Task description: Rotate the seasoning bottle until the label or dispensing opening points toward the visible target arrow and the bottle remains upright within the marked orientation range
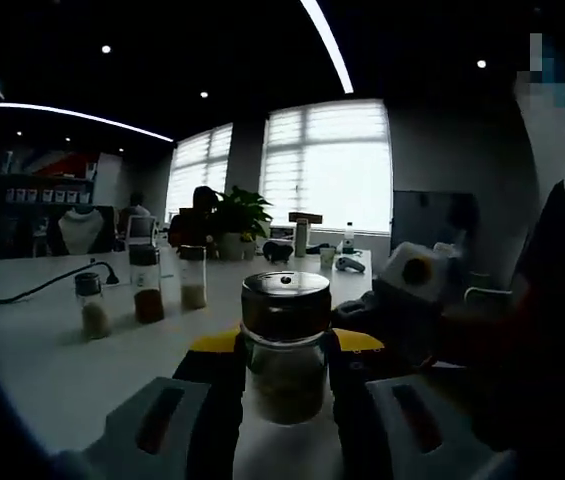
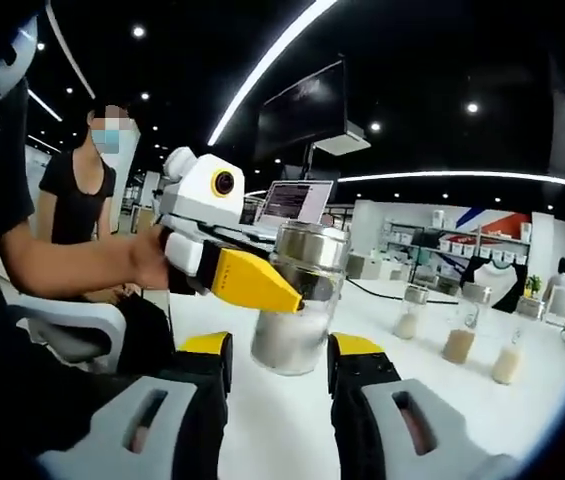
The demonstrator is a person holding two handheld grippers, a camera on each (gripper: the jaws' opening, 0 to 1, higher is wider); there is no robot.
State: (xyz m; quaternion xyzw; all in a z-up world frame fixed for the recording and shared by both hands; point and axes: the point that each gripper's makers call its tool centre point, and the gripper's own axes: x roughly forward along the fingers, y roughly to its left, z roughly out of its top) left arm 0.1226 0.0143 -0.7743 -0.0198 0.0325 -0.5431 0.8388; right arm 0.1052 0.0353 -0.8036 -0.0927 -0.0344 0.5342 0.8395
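Observation:
The seasoning bottle (image 1: 284, 345) is a clear glass jar with a dark metal lid and pale granules inside. It stands upright on the white table (image 1: 52, 360). My left gripper (image 1: 284, 350) is shut on it, its yellow-tipped jaws pressing both sides of the glass. In the right gripper view the same bottle (image 2: 297, 320) sits just beyond my right gripper (image 2: 282, 350), which is open, its jaws apart and not touching the glass. The left gripper (image 2: 292, 290) reaches in there from the left, one yellow finger (image 2: 252, 280) lying across the bottle.
Three smaller spice jars (image 1: 146, 285) stand in a row at the back left, also seen as jars (image 2: 460, 335) on the right. A black cable (image 1: 42, 288) crosses the table. A seated person (image 2: 72, 200) and a laptop (image 2: 297, 200) are behind.

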